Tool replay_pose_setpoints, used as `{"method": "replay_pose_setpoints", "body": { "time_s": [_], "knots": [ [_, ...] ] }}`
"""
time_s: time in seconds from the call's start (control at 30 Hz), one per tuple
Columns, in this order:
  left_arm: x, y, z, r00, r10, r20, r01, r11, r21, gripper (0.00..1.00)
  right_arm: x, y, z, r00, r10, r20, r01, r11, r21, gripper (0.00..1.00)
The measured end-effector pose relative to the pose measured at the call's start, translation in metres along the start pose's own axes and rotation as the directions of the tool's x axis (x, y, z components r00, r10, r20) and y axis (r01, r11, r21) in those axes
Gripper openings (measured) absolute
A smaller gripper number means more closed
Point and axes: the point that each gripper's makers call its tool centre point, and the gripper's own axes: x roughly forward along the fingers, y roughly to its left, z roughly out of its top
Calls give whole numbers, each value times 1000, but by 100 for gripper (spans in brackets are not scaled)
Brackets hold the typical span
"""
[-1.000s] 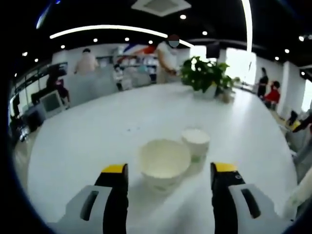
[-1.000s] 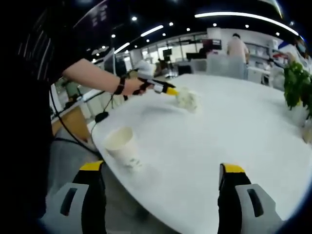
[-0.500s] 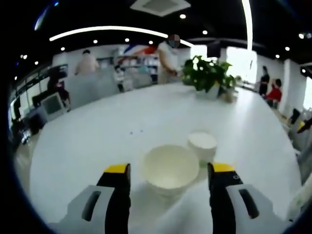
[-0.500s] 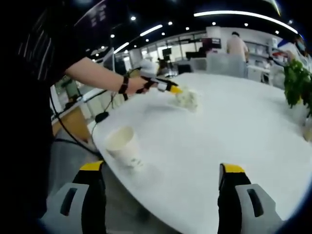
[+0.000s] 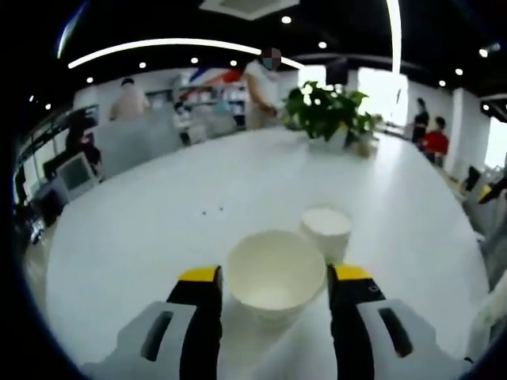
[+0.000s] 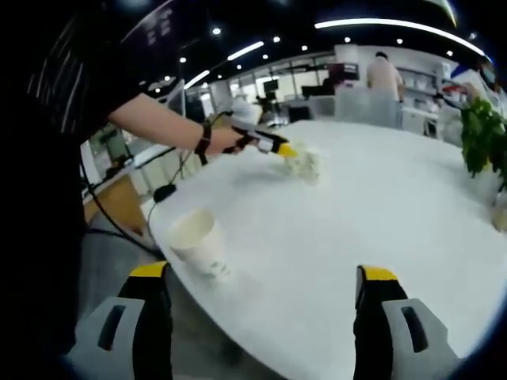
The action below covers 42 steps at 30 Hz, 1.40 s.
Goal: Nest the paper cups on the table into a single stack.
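2 paper cups sit upright near the middle of the round white table (image 5: 158,214) in the left gripper view: the nearer cup (image 5: 274,274) stands between the yellow-tipped jaws of the left gripper (image 5: 273,279), which flank its rim closely, though I cannot tell whether they grip it; the farther cup (image 5: 325,230) stands just behind and to its right. In the right gripper view, a 3rd cup (image 6: 200,241) stands near the table edge, ahead of the right gripper (image 6: 265,277), whose jaws are spread wide with nothing between them. A potted plant (image 5: 326,113) sits on the far side.
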Motion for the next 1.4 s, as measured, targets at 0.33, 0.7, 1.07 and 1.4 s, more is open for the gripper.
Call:
{"method": "replay_pose_setpoints", "body": {
  "time_s": [0.33, 0.7, 1.07, 1.4],
  "knots": [
    [1, -1, -3, 1000, -10, -8, 10, 1000, -1, 49, -3, -1, -1, 1000, -5, -2, 5, 1000, 4, 94],
    [-4, -4, -2, 1000, -14, -6, 14, 1000, 17, 46, -3, -1, 0, 1000, -4, 1, 4, 1000, 3, 94],
    [-12, -5, -1, 1000, -12, 0, 12, 1000, 9, 45, -2, 1, 1, 1000, -1, 5, 1, 1000, -5, 93],
    [-22, -6, 2, 1000, -6, 6, 6, 1000, -2, 45, -5, 2, 6, 1000, -3, 13, 3, 1000, -9, 93]
  ]
}}
